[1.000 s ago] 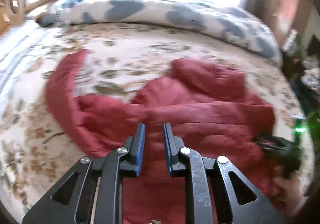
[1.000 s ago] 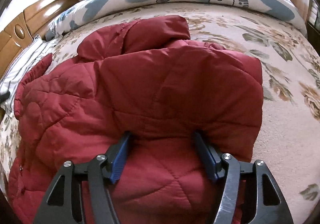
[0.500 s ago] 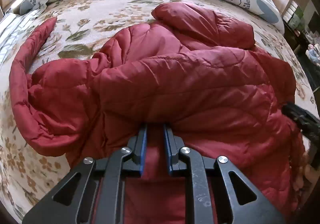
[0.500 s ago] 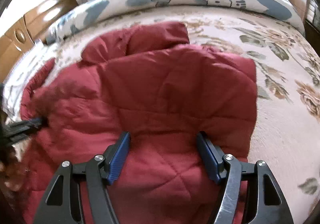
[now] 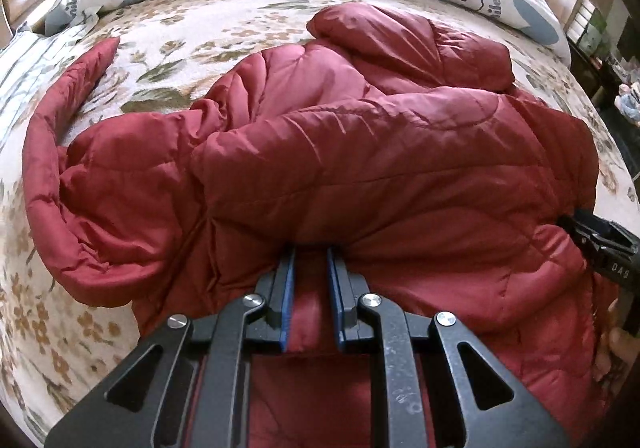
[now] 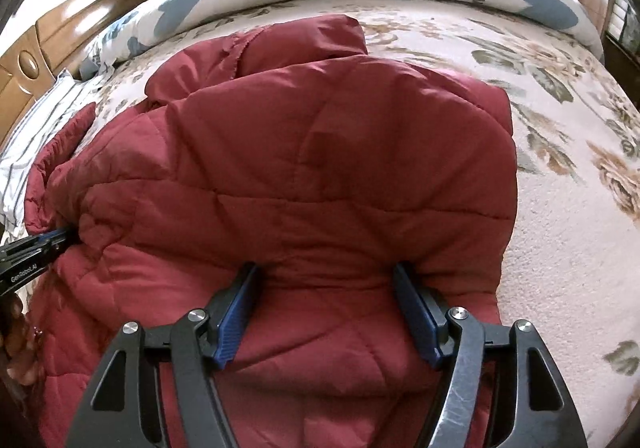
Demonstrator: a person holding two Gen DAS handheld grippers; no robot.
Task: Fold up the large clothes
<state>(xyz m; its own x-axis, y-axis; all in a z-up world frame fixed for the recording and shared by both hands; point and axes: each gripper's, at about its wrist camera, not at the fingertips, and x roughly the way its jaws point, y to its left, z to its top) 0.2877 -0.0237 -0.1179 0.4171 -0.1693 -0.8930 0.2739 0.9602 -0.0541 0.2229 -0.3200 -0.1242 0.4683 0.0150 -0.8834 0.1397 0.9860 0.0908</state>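
Left tool (image 5: 311, 254) is pinched nearly closed on a fold of the red jacket (image 5: 360, 168), which lies half-folded across the flowered bed (image 5: 192, 36). Right tool (image 6: 326, 272) has its jaws wide, w/ puffy fabric bulging between the pads; can't tell if they actually press it.

Risks, as I judge them: quilted shell is slick, so the thin pinch could slip out if pulled; bulky fill may spring the fold back open once let go.

Left wrist view shows the loose sleeve (image 5: 60, 120) trailing off to the left, uneven. Right wrist view shows mostly the jacket's tidy right edge & bare bedspread beyond.
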